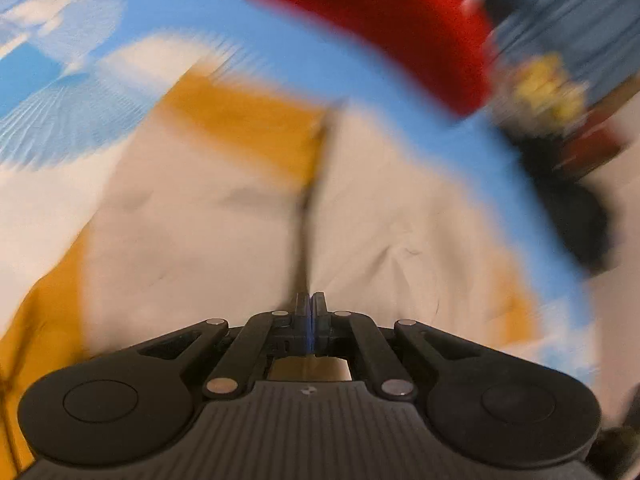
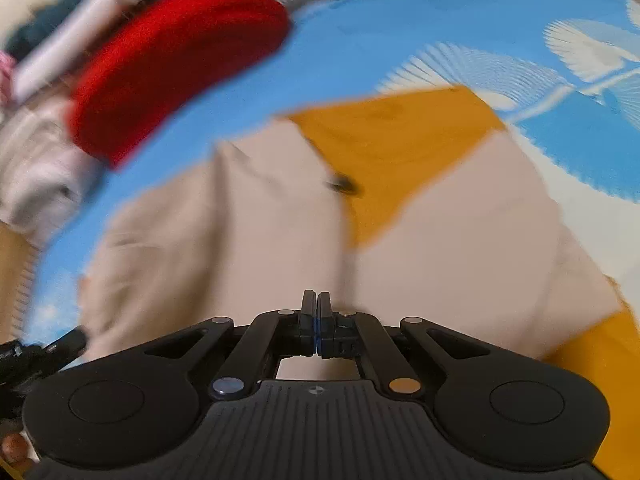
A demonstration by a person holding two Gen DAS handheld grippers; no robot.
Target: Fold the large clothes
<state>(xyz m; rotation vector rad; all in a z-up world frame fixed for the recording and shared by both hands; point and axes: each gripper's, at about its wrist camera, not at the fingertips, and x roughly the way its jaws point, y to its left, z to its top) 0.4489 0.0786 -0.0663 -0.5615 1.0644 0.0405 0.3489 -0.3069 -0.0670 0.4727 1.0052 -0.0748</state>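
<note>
Two black grippers angle down over a cream and mustard-yellow garment (image 1: 208, 216) spread across a blue sheet (image 1: 280, 36) printed with white fan shapes, both views smeared by motion blur. In the left wrist view, mustard panels show at 9 o'clock and 11 o'clock, the cream cloth fills the centre, and a dark crease runs from 12 o'clock down to the left gripper (image 1: 311, 300), whose jaws are pressed together; whether a pinch of cloth sits between them cannot be told. A red folded item (image 1: 400, 28) lies on the sheet at 1 o'clock, and a blurred dark and yellow object (image 1: 560, 120) sits at 2 o'clock, off the sheet's edge. In the right wrist view, a pale heap of cloth (image 2: 36, 176) lies at 9 o'clock beside the same red item (image 2: 172, 60) at 10 o'clock. The cream body of the garment (image 2: 224, 240) occupies the centre, with a mustard triangle at 1 o'clock and another mustard patch at 4 o'clock. The right gripper (image 2: 316, 304) rests at the garment's near edge with its jaws closed together, nothing visibly caught between them. The sheet's (image 2: 400, 52) white fans spread at 2 o'clock.
</note>
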